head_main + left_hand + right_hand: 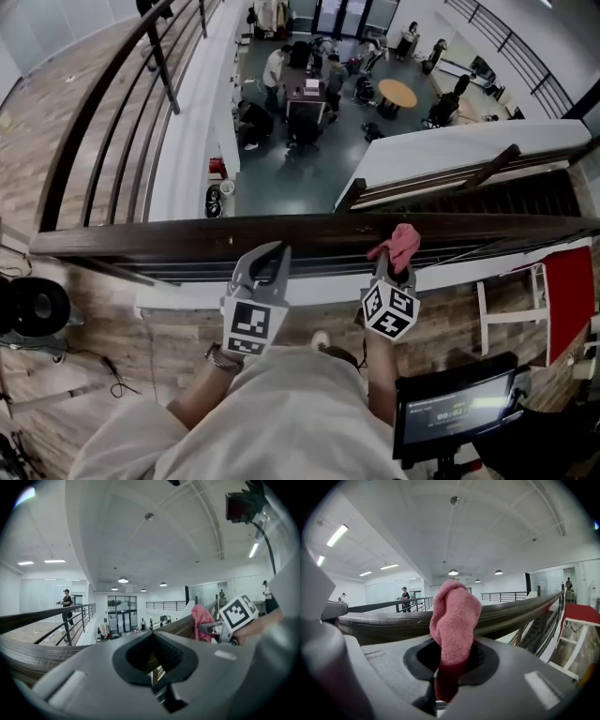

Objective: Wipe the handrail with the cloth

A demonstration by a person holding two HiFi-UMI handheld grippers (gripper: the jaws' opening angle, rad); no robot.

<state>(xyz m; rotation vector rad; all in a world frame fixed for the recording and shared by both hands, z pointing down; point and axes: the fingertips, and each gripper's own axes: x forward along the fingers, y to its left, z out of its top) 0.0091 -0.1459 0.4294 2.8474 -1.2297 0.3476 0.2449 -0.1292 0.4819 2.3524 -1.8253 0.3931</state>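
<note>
Nearest the camera, at 6 o'clock in the head view, two grey grippers with marker cubes are held out from pale sleeves. The right gripper, at 5 o'clock, is clamped tight on a pink terry cloth; in the right gripper view the cloth is pinched at its lower end and stands up in a loose fold above the jaws. The left gripper, at 7 o'clock, is closed and carries nothing; in its own view only the rail shows through the hollow of its closed jaws.

Just beyond both tips, a dark brown wooden handrail is stretched from 9 o'clock to 3 o'clock. The cloth is raised against its near edge, though contact cannot be confirmed from the pictures. Seen from the left gripper, the cloth is set at 3 o'clock beside the rail.

Farther off, at 12 o'clock, a lower floor is seen, where seated people are gathered near a round wooden table.

The wipe is judged to be at its start or between strokes. Next, the cloth would need to be pressed flat on the rail top and drawn along its length, with the grip kept firm so that the fold is not pulled free.
</note>
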